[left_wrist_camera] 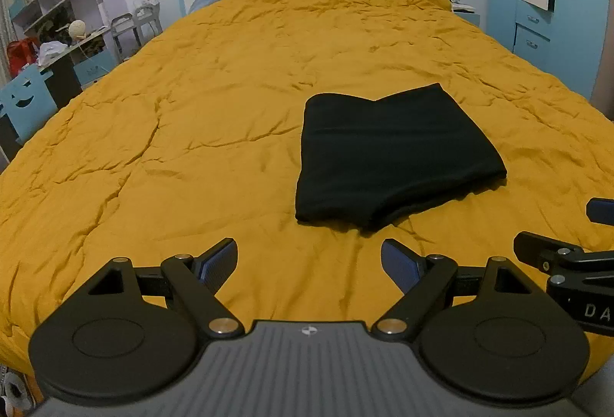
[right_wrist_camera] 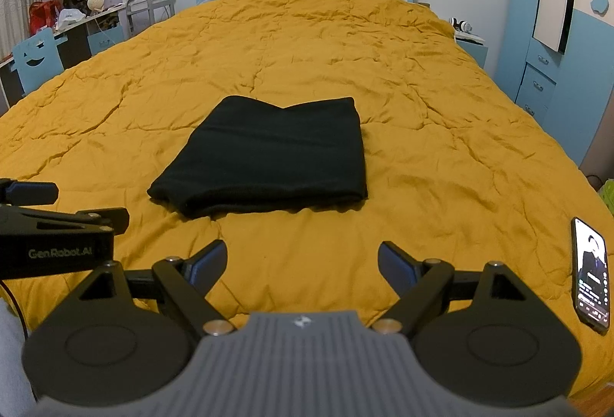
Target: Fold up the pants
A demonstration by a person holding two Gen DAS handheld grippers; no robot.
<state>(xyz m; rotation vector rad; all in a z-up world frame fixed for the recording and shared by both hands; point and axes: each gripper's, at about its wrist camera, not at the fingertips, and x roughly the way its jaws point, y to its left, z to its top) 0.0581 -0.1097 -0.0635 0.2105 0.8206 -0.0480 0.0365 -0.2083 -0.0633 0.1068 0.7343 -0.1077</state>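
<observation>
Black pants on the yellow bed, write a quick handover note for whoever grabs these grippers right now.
Left gripper: open, empty, above the quilt near the bed's front edge.
Right gripper: open, empty, alongside it.
Black pants: folded into a compact bundle, lying mid-bed on the yellow quilt, touched by neither gripper.
Smartphone: lit, on the quilt to the right; keep clear.
Done: folding appears complete.
Left: at most, square up the uneven far edge.
</observation>
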